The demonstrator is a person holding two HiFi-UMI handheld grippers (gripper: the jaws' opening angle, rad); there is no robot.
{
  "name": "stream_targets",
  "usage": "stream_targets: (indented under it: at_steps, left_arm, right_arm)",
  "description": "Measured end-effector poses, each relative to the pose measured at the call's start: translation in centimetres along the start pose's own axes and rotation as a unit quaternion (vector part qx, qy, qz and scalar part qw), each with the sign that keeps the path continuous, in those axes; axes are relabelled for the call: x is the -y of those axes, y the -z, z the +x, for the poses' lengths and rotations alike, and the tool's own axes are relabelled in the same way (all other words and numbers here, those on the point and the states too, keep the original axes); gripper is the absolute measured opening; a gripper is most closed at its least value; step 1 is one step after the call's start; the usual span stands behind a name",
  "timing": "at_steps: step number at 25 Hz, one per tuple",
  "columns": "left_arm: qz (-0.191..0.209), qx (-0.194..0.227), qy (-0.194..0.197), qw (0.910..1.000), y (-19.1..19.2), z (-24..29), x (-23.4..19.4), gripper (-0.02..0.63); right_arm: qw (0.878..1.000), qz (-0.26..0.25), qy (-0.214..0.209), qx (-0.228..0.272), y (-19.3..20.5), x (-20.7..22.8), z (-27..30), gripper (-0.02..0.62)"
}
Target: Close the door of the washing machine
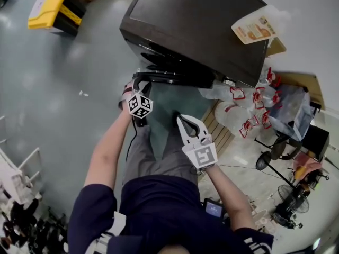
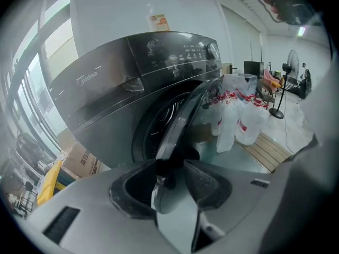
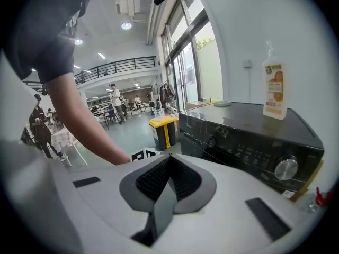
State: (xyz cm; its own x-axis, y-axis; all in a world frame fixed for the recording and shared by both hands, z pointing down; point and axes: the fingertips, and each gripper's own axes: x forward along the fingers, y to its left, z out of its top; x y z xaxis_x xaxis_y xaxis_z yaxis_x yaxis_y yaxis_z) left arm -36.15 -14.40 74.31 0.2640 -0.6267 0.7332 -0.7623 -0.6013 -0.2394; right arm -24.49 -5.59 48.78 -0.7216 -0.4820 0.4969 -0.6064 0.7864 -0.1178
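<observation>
Washing machine (image 1: 201, 25) at far side, dark, front facing person. Door (image 2: 183, 115) stands partly open, swung out from drum opening toward near side. Left hand-held gripper (image 2: 169, 168) clamped on door's outer edge, rim running between pads. Right hand-held gripper (image 1: 181, 121) near door, just right of left one, jaws together, nothing held. Detergent bottle (image 1: 257, 28) lies on machine top, right. Plastic bags (image 1: 249, 110) on floor right of machine.

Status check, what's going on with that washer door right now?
Left gripper clamped on door edge; right gripper shut, empty. Door open. Nothing seen blocking the drum opening.
</observation>
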Motion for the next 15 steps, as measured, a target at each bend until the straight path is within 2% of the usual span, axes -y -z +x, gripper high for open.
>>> stream_targets:
  at_steps: [10, 15]
  left_arm:
    - [0.016, 0.017, 0.025, 0.9994, -1.0, 1.0, -1.7, 0.173]
    - [0.026, 0.017, 0.029, 0.9991, -1.6, 1.7, -2.3, 0.173]
  right_arm:
    - [0.998, 0.036, 0.058, 0.007, -0.3, -1.3, 1.4, 0.02]
    - [0.997, 0.047, 0.063, 0.007, 0.5, -1.1, 1.7, 0.02]
